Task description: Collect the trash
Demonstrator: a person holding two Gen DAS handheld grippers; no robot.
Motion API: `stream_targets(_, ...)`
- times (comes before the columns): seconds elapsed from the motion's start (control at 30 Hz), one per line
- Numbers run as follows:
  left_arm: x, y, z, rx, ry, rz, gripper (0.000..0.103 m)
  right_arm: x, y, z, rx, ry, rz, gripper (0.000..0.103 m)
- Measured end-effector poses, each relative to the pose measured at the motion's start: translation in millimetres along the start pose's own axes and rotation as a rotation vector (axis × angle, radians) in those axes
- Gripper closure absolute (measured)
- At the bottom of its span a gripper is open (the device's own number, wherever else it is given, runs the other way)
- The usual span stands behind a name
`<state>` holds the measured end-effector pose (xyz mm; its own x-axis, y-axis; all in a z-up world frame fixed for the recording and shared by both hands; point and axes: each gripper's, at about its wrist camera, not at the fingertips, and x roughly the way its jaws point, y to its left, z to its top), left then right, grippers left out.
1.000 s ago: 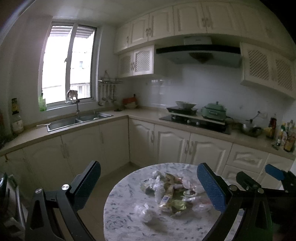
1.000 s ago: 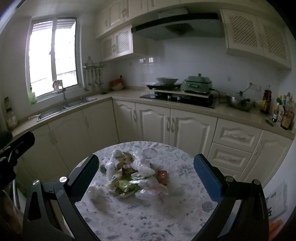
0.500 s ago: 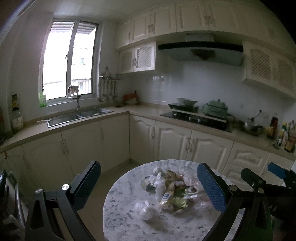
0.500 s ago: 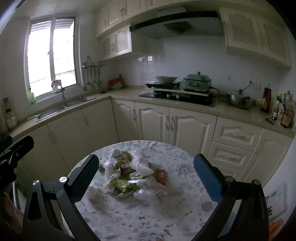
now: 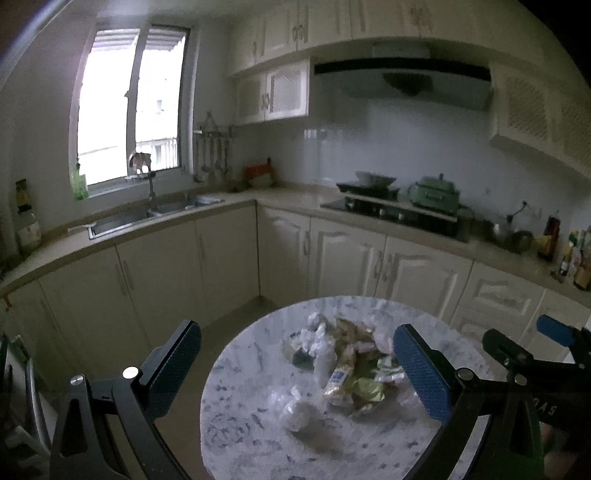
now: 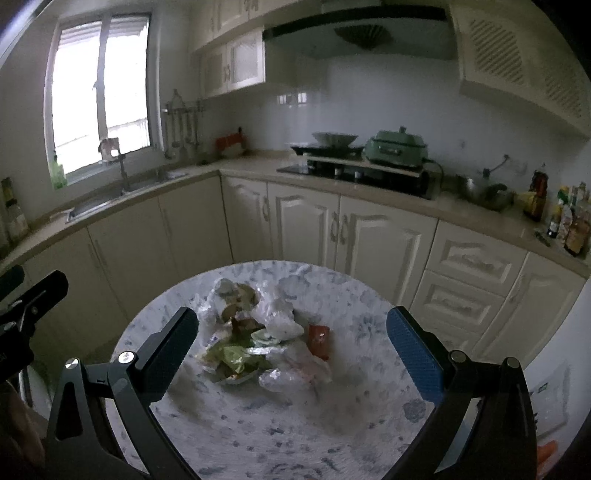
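Dim kitchen, blown-out window (image 5: 129, 122) daylight, fisheye-bent edges, motion blur.

We're in a home kitchen, no doubt about it. Cream panelled cabinets (image 6: 373, 236) run along two walls under a beige worktop (image 6: 461, 210), with matching wall cupboards (image 5: 273, 92) overhead. A steel sink (image 5: 122, 221) with a tall tap sits below the bright window (image 5: 129, 110). Over on the hob (image 6: 354, 173), a green pot (image 6: 395, 147), and a range hood (image 6: 354, 29) above it. Utensils hang on a rail (image 6: 181, 125), bottles (image 6: 565, 218) crowd the far end.
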<state>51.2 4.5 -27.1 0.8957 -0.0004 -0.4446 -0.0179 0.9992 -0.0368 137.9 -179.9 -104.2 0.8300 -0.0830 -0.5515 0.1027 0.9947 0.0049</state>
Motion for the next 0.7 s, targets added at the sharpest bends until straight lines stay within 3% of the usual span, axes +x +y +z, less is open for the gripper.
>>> stream_targets(0.5,117,-2,-22,0.04,0.271,0.004,0.001,114,-6,-51,-0.021,0.282,0.014,0.001)
stream_targets(0.7,161,-3,-34,0.048,0.354,0.002,0.001,148,-12,-69,-0.006,0.375,0.012,0.006)
